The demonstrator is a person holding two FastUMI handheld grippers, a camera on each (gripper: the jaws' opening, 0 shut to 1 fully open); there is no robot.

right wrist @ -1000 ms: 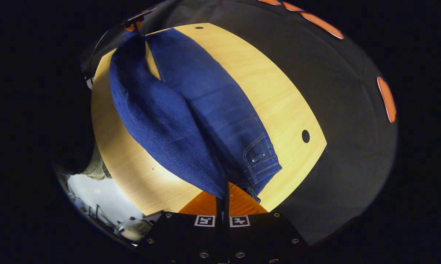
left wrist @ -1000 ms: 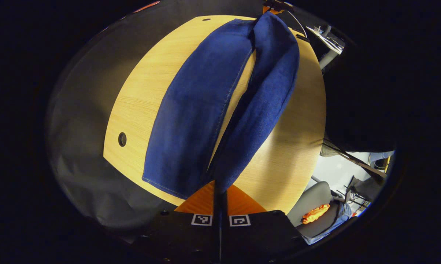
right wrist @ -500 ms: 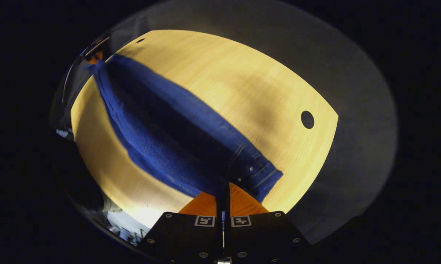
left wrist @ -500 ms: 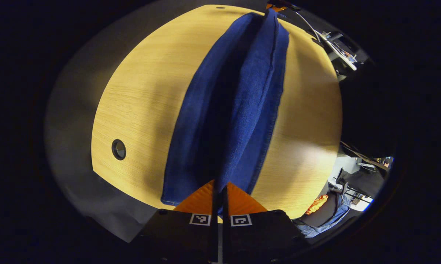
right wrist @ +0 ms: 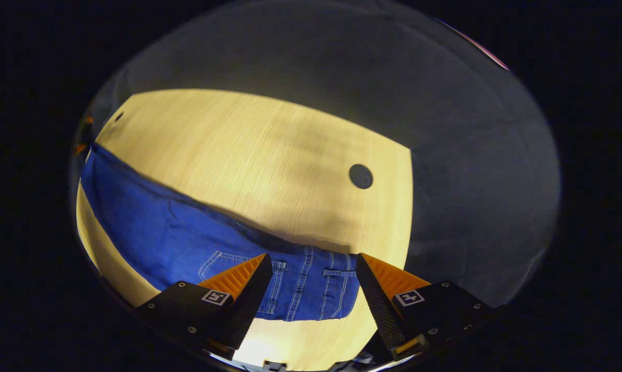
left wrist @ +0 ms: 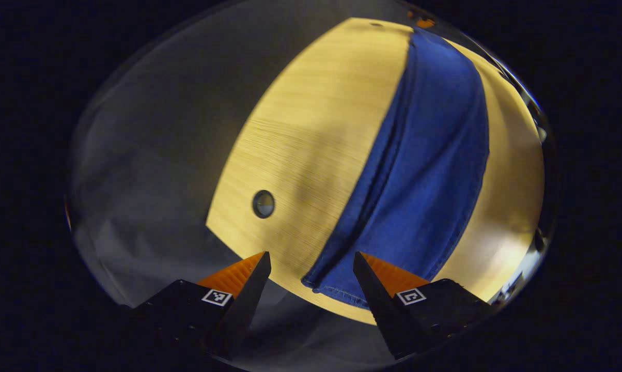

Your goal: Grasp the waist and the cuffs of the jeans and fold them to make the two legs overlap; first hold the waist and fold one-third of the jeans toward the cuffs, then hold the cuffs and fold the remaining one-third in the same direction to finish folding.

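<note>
The jeans lie flat on the wooden surface, folded lengthwise so that 1 leg rests on top of the other in a single long blue strip.

In the left gripper view, the left tongs stand wide open with nothing between the 2 fingers. They hang above the cuff end of the jeans, which reaches close to the near edge of the surface. The stacked edges of the 2 legs show as a doubled line along the side of the jeans that faces a round hole in the surface. That hole lies apart from the jeans, with bare wood between them. At the far end of the jeans a second small hole shows near the edge of the surface.

In the right gripper view, the right tongs are likewise spread wide and hold nothing. They hang over the waist end of the jeans, where a back pocket, belt loops and pale stitching are visible. The waistband edge lies just short of the near edge of the surface. From the waist the jeans run away towards the far end of the surface. A round hole sits beyond the waist, well apart from the jeans.
</note>
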